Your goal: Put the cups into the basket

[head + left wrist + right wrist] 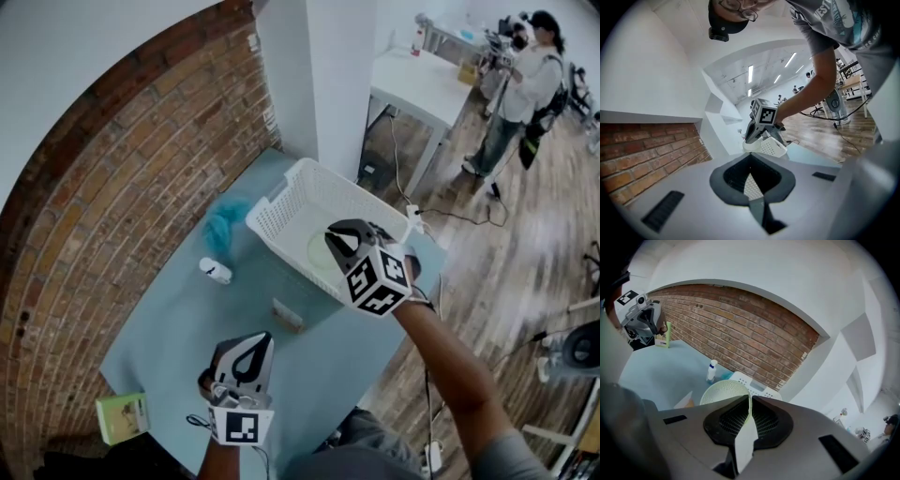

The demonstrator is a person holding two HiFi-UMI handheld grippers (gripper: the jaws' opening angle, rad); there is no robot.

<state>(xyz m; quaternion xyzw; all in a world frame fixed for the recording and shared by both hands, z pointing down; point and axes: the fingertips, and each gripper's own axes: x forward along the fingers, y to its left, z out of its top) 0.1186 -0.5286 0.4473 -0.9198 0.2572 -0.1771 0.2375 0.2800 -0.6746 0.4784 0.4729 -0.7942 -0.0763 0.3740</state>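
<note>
My right claw (pixel 749 399) is clenched on the rim of 1 pale green cup (pixel 723 391), poised over the white basket (pixel 281 211) on the desk (pixel 178 328), so I judge I must next lower and release it, while my left claw (pixel 750 158) waits clenched on nothing.

Soft, even light with faint shadows. Strip lights (pixel 750 74) glow high above the left claw (pixel 750 161), without glare. Both gripper views bulge and fall to black at the rims. The claws' bodies blur close up; the cup (pixel 723 390) pinched in the right claw (pixel 749 401) looks sharp.
</note>
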